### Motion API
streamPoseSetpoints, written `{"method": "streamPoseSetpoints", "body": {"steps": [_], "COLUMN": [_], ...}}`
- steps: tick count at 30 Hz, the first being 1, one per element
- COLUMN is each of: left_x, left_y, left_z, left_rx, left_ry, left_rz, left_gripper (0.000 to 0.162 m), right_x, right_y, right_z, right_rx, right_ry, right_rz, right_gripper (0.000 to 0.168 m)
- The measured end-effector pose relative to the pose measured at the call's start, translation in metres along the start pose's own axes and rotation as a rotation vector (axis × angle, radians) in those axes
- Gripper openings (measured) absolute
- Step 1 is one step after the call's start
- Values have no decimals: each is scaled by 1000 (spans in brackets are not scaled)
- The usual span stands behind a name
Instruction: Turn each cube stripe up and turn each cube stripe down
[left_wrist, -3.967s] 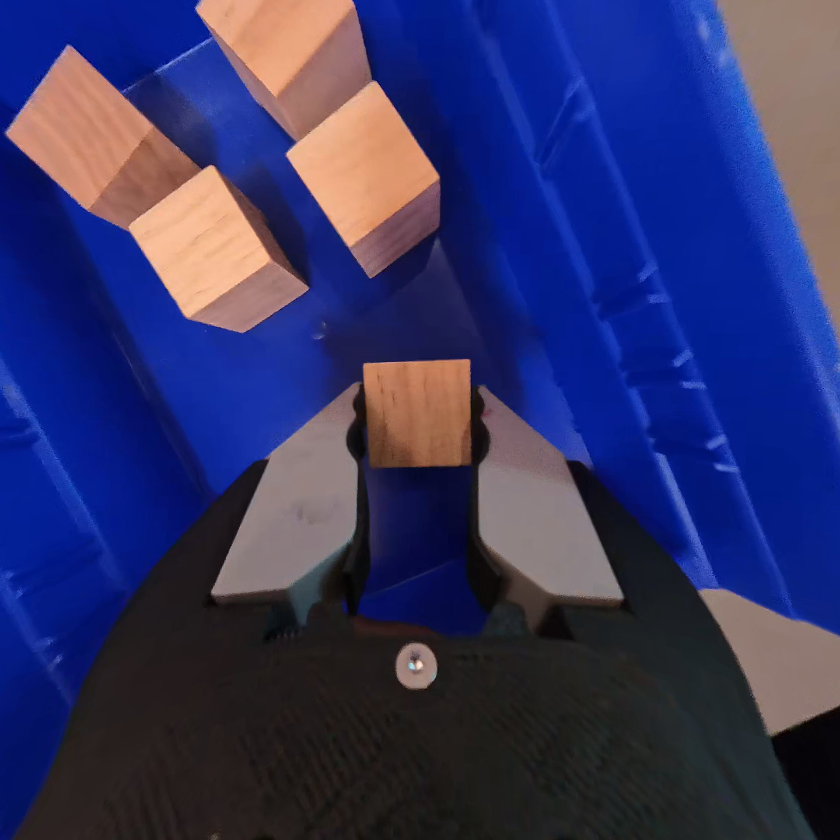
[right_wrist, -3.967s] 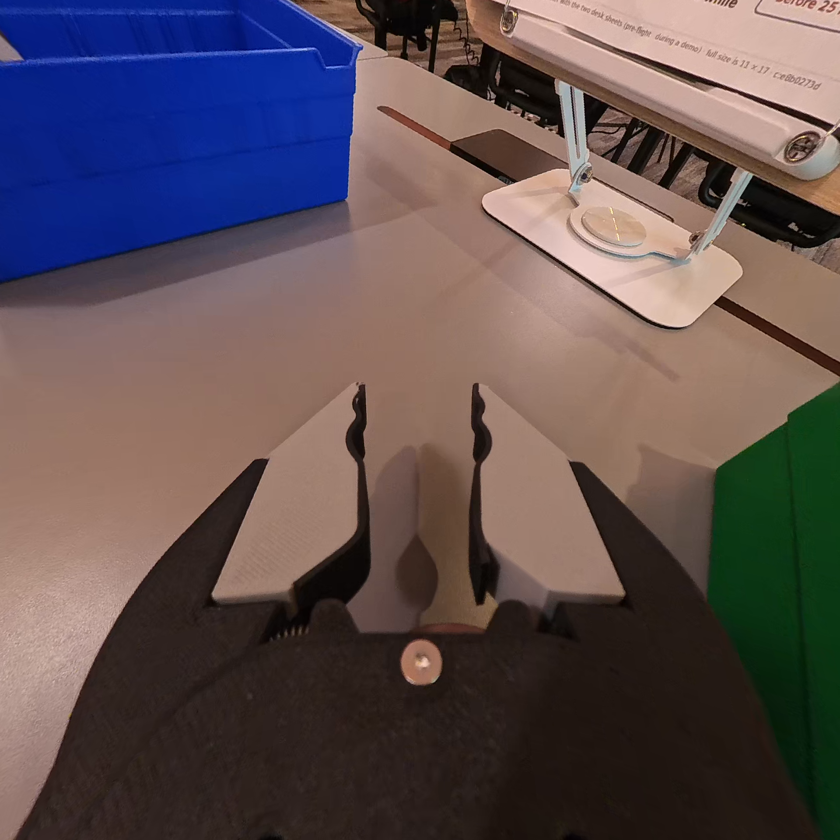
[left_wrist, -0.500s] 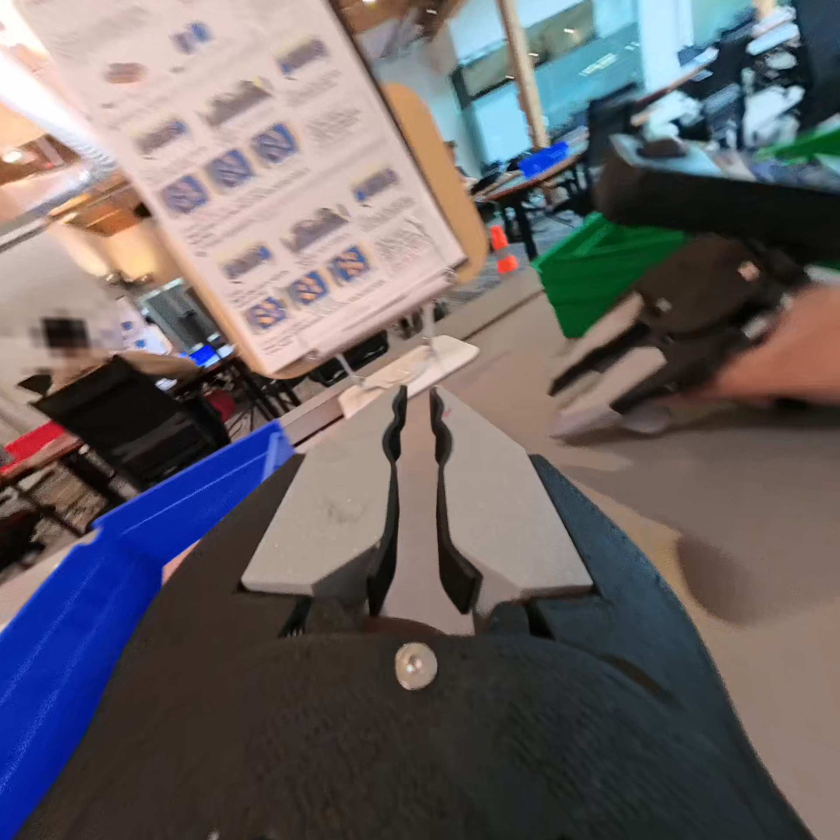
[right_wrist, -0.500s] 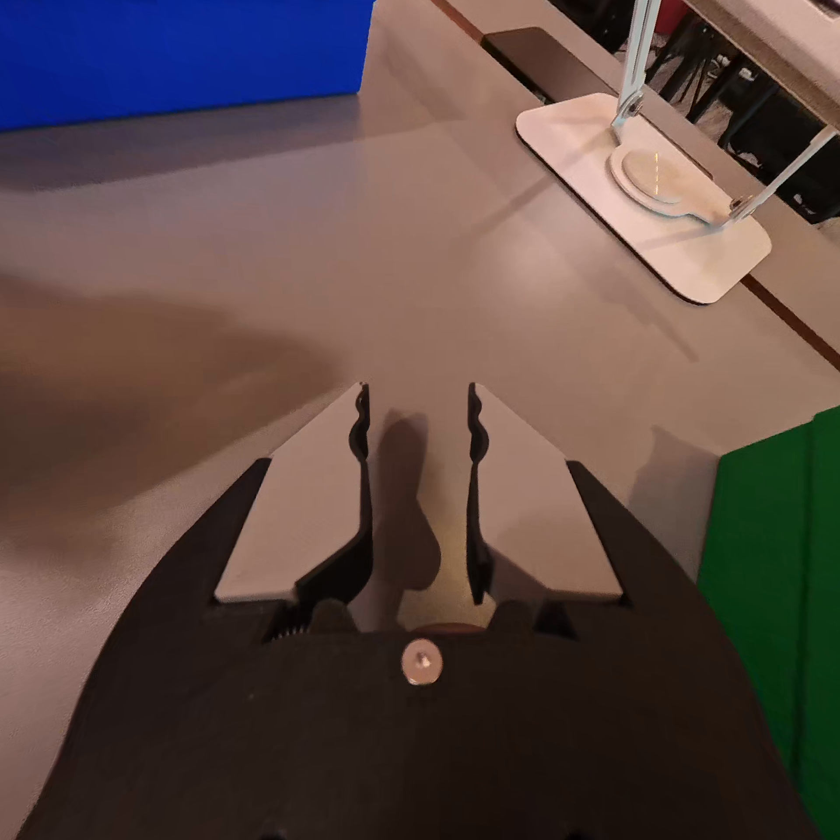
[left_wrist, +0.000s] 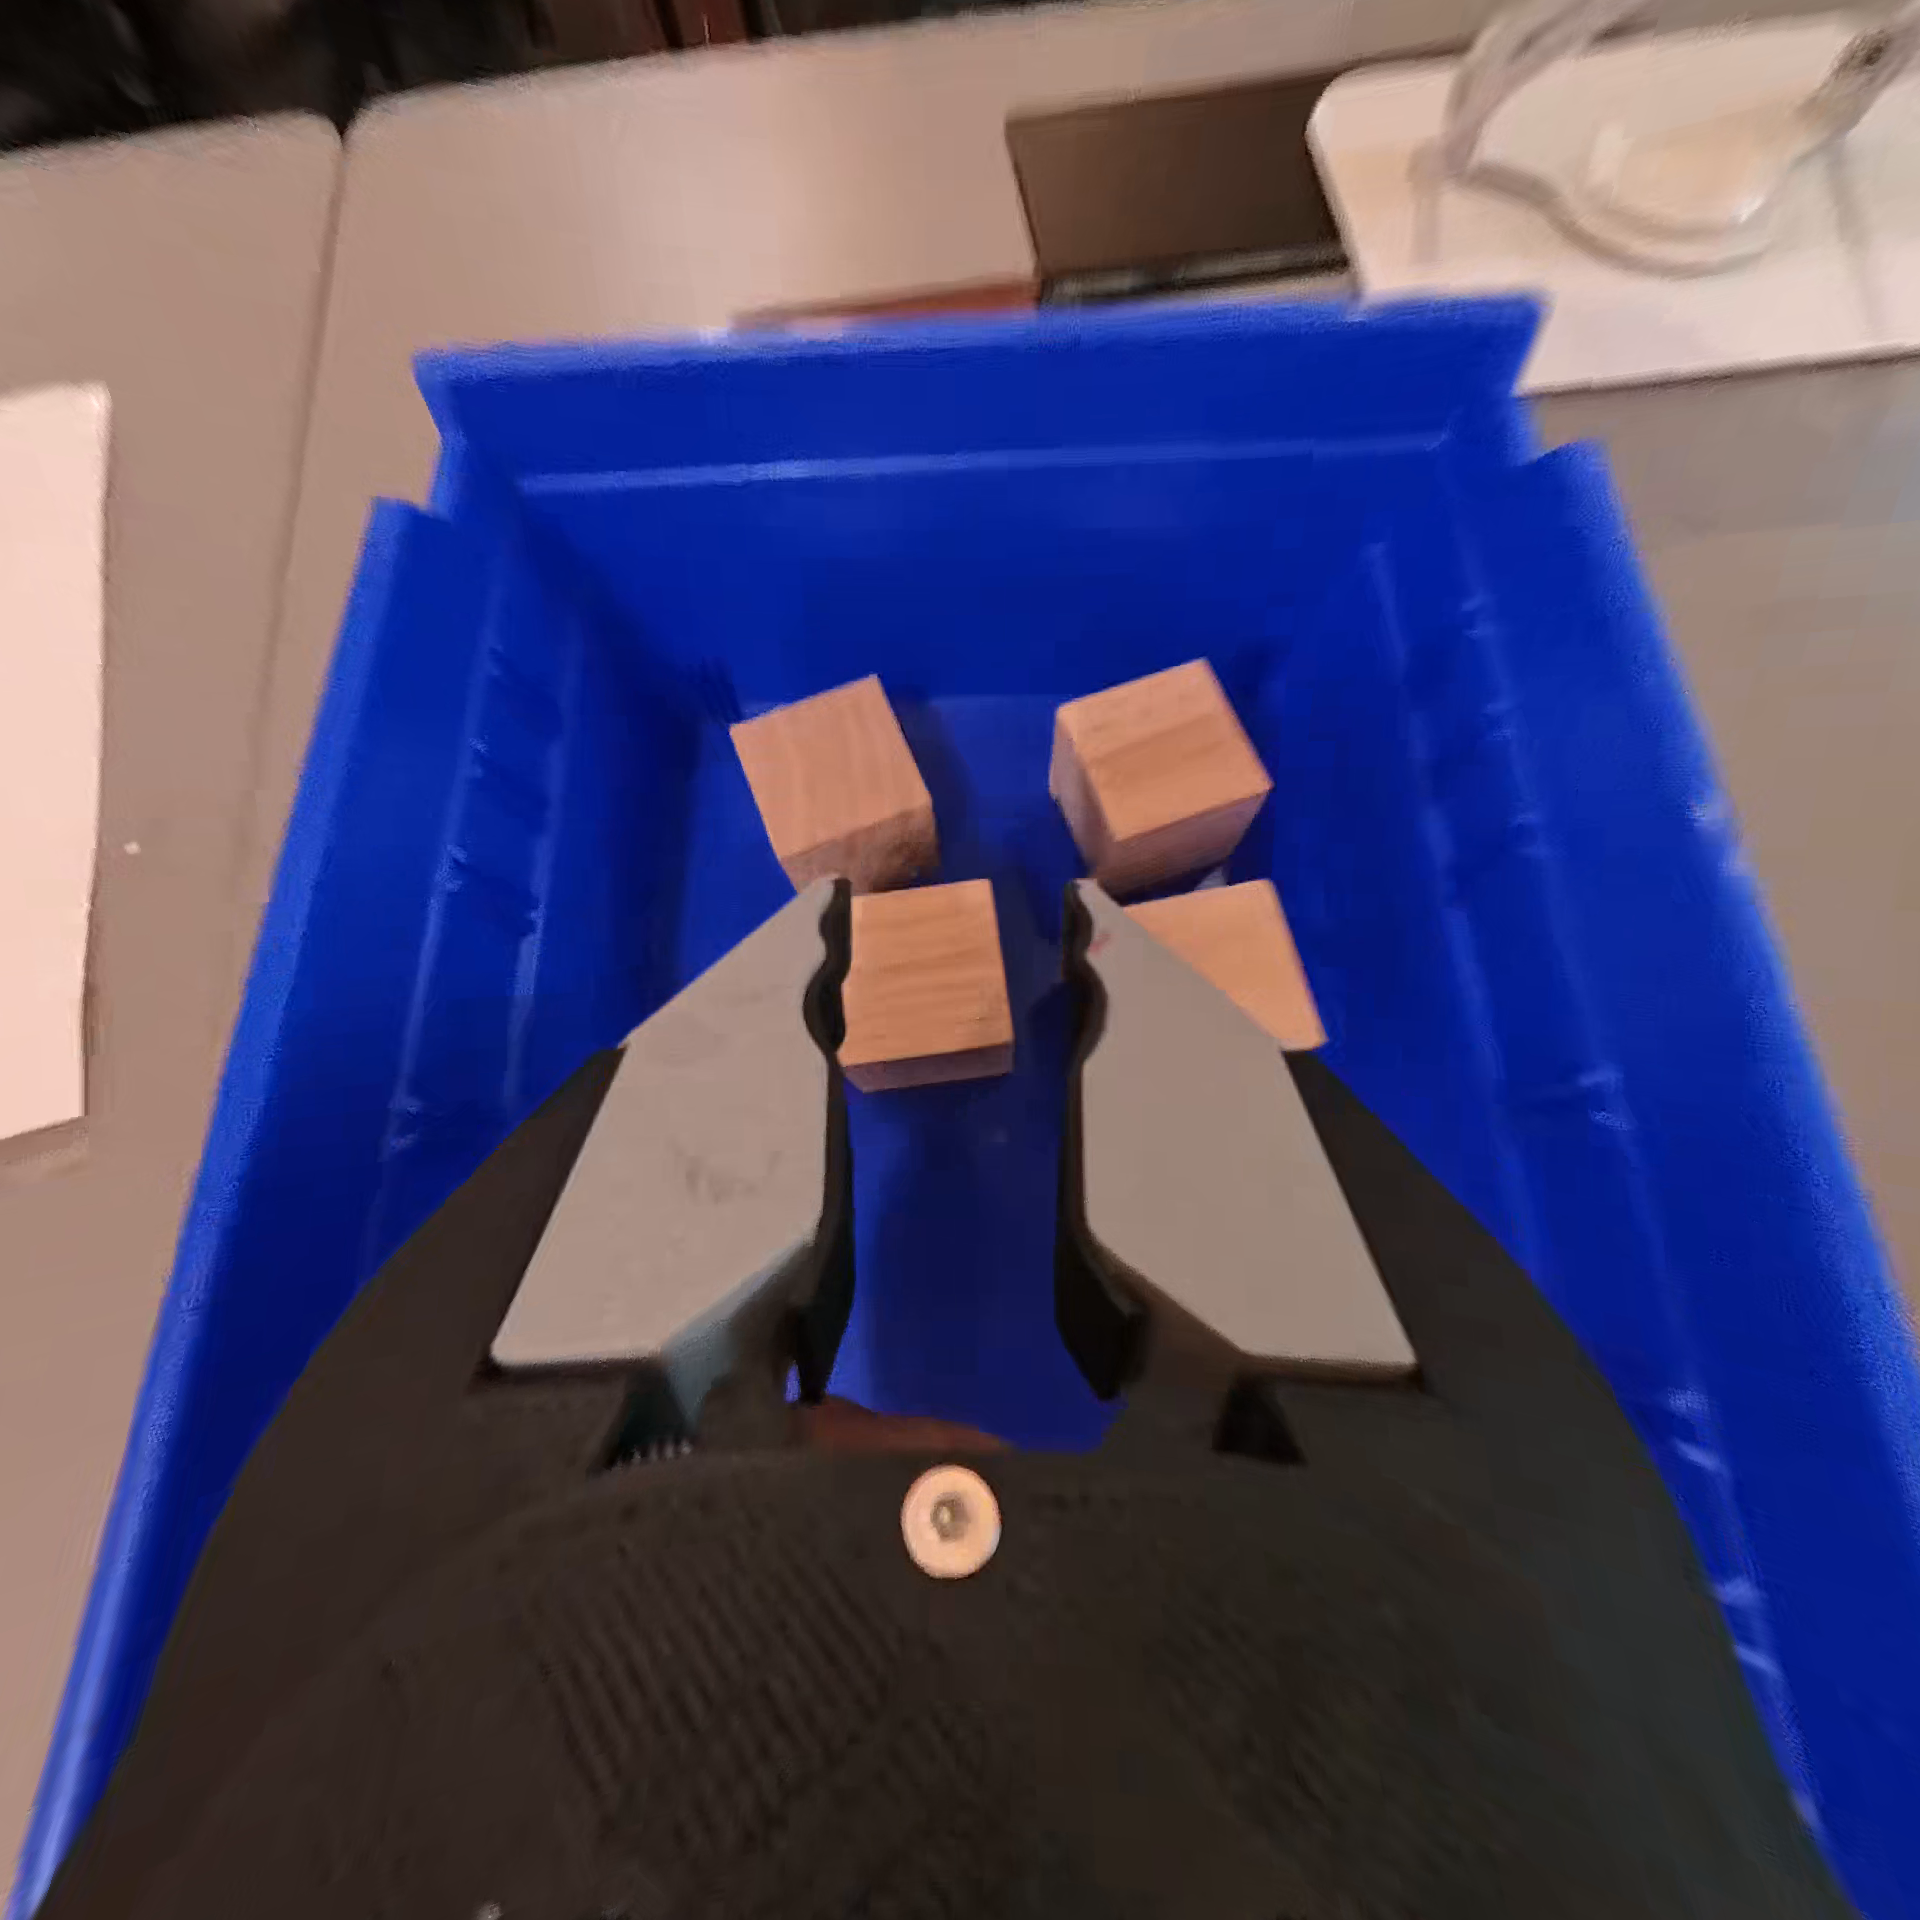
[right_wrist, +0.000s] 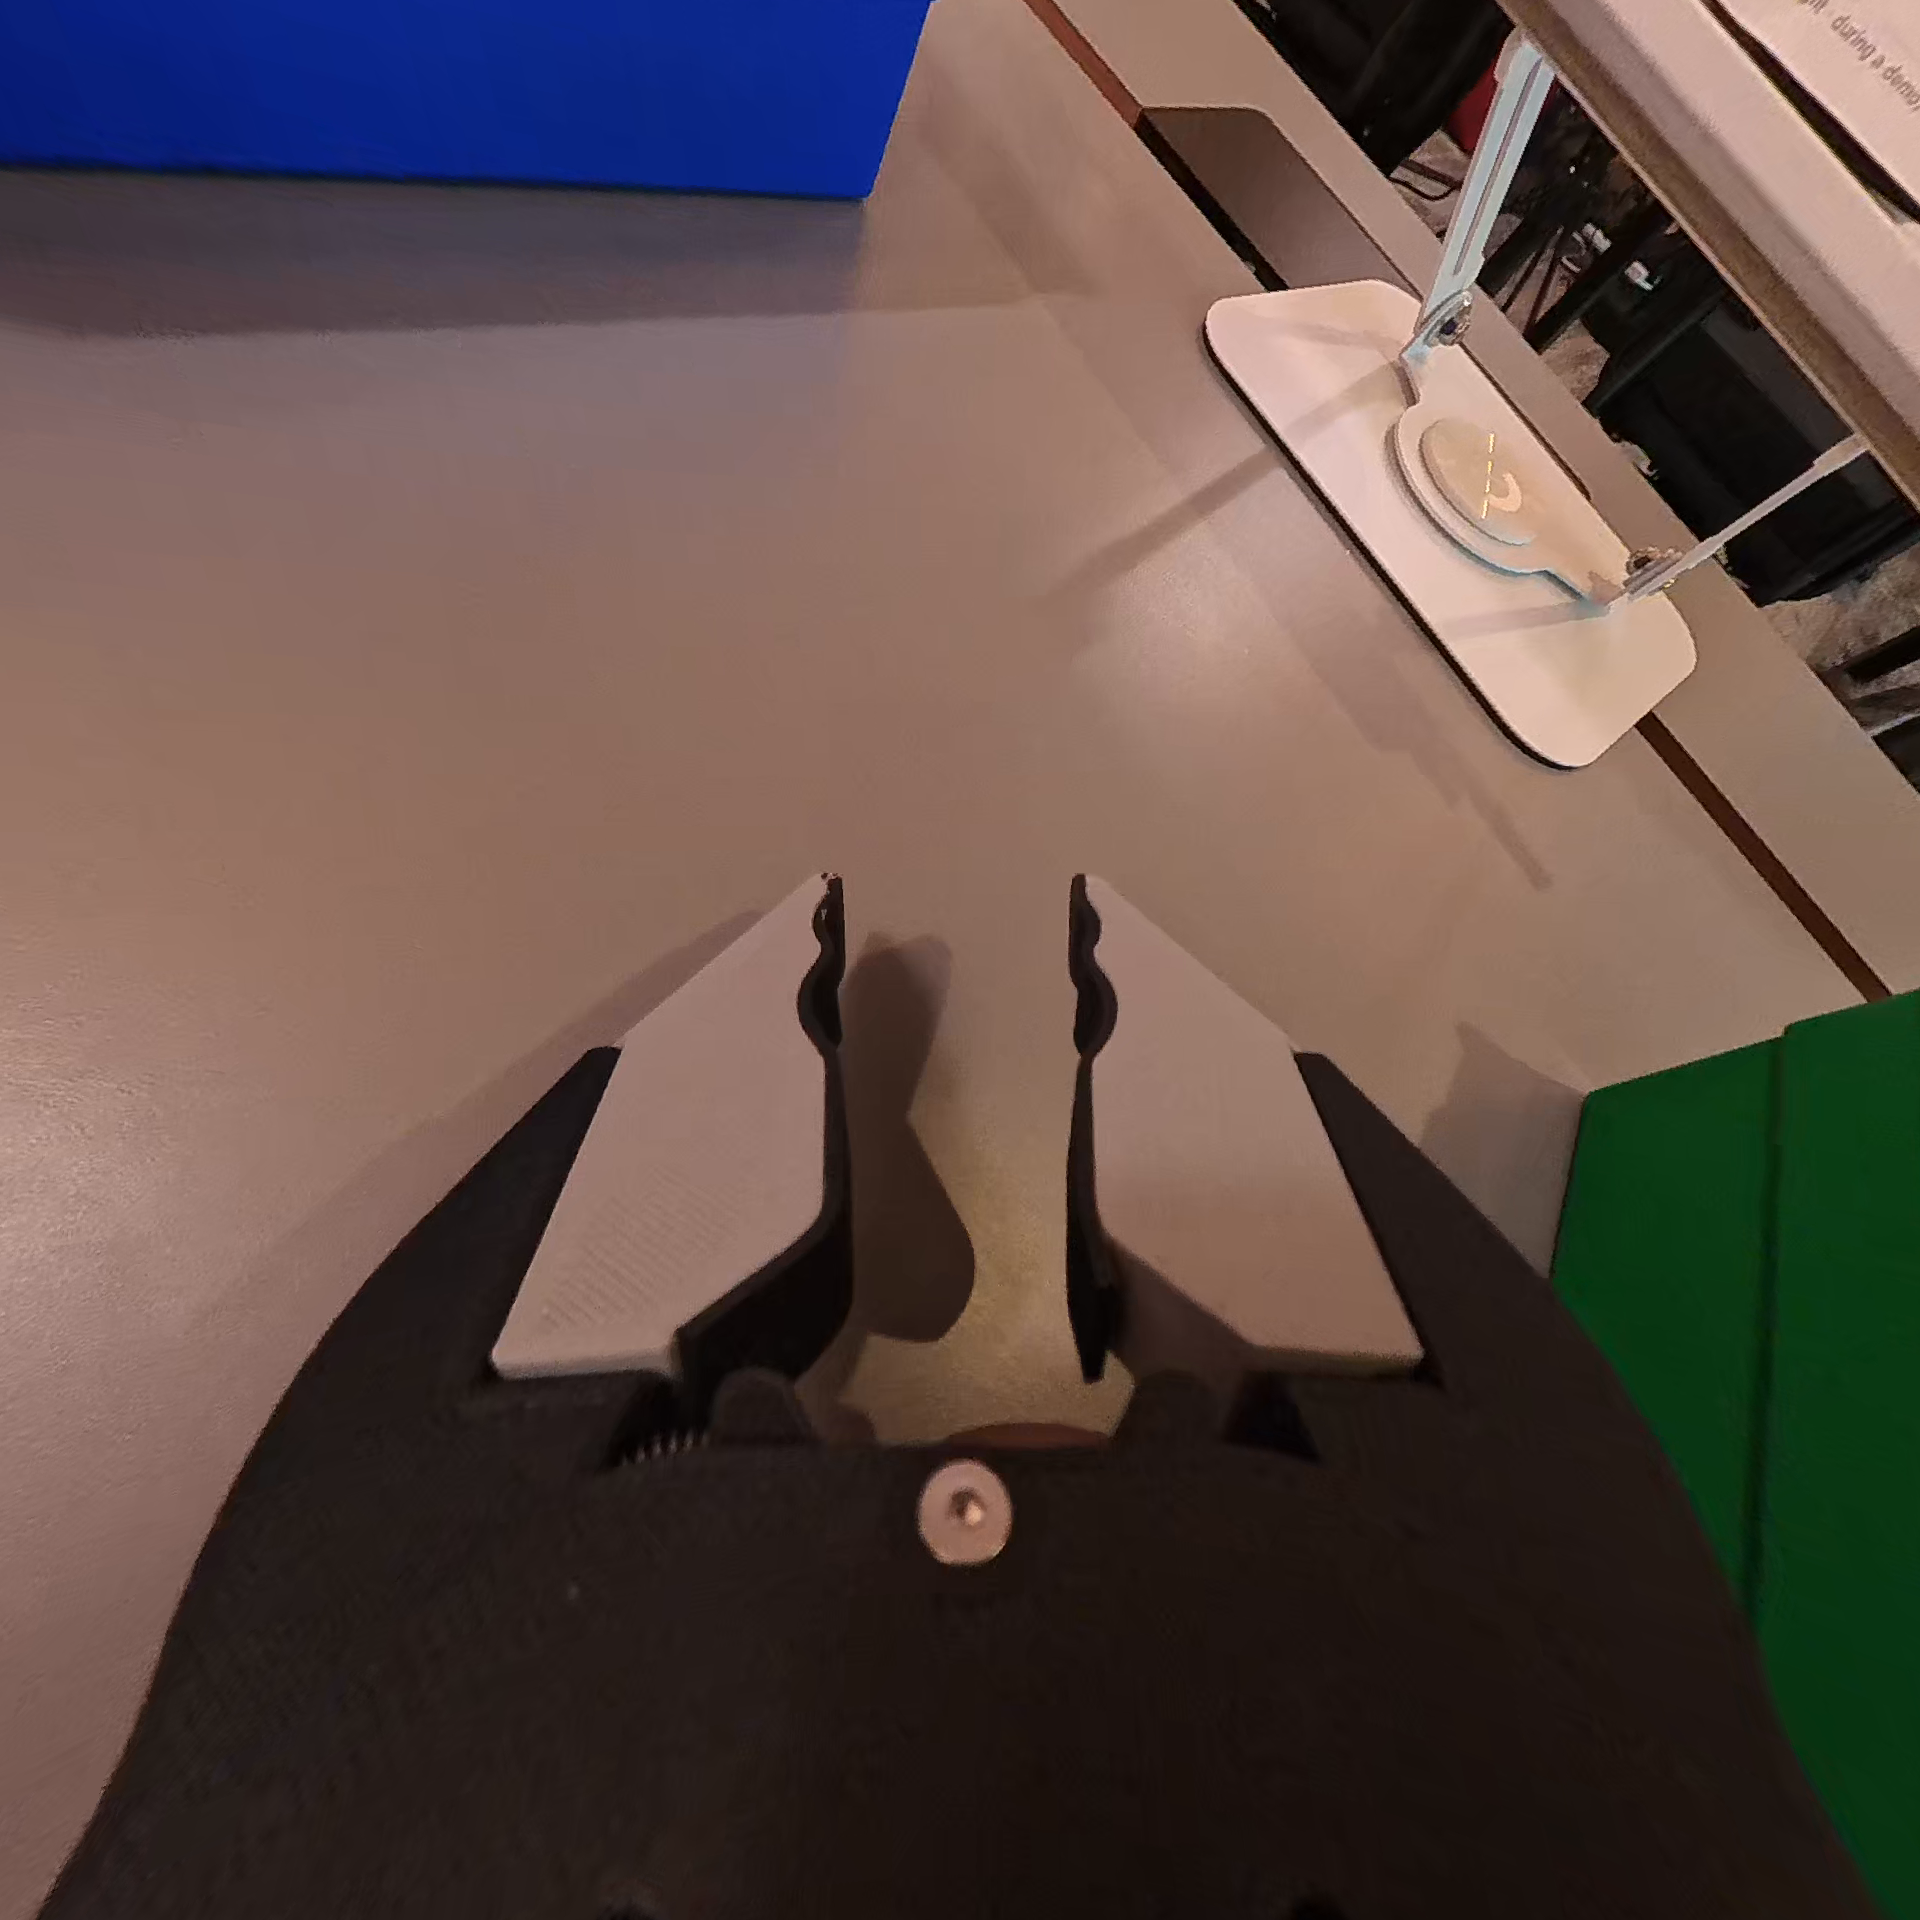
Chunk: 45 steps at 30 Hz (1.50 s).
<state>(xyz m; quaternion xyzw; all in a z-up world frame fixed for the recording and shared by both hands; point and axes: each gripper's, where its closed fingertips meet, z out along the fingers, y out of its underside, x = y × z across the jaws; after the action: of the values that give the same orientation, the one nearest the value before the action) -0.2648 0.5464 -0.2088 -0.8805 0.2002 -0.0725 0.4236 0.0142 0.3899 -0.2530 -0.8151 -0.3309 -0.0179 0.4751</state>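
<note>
Cubes, four of them, sit on the floor of the blue bin (left_wrist: 644, 935) in a loose two-by-two group: a far-left cube (left_wrist: 831, 790), a far-right cube (left_wrist: 1158, 784), a near-left cube (left_wrist: 925, 982) and a near-right cube (left_wrist: 1231, 961) partly hidden behind one finger. No stripe shows on any face turned toward the camera, though the picture is somewhat blurred. The left tool (left_wrist: 951, 894) hangs above the bin, pointing down into it with its jaws spread and nothing between them; the near-left cube appears in the gap, close against the left finger's inner edge. The step in hand looks like an approach to that cube for a grasp. The next move would call for lowering the tool so the fingers straddle the cube, shifting a little to centre it, then closing and rolling it to bring the wanted face up; the near-right cube lies close by and could be nudged. The right tool (right_wrist: 951, 894) is also spread and empty, idle over the grey bench (right_wrist: 623, 623), with a green bin (right_wrist: 1745, 1351) at its right and a white stand base (right_wrist: 1455, 520) farther off.
</note>
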Motion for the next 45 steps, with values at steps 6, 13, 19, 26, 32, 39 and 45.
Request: {"method": "streamPoseSetpoints", "body": {"steps": [6,13,19,26,32,39,45], "left_x": [-12,-3,-9,-11,1,144,254], "left_y": [18,20,12,39,5,-33,17], "left_z": [30,25,19,40,15,-125,-212], "left_rx": [-93,-111,-88,-196,-29,567,804], "left_ry": [-74,-46,-89,-73,2,543,825], "left_rz": [77,124,121,139,203,712,972], "left_gripper": [32,41,50,46,46,45,45], "right_x": [1,-1,-3,-3,-12,-90,-119], "right_y": [0,0,1,-1,-7,-53,-91], "right_z": [0,1,2,0,-3,-53,-125], "right_rx": [2,1,-7,3,35,206,384], "right_ry": [-9,-15,-17,-13,-98,-759,-1278], "right_rz": [15,11,3,-11,35,287,451], "right_gripper": [41,41,40,40,41,48,61]}}
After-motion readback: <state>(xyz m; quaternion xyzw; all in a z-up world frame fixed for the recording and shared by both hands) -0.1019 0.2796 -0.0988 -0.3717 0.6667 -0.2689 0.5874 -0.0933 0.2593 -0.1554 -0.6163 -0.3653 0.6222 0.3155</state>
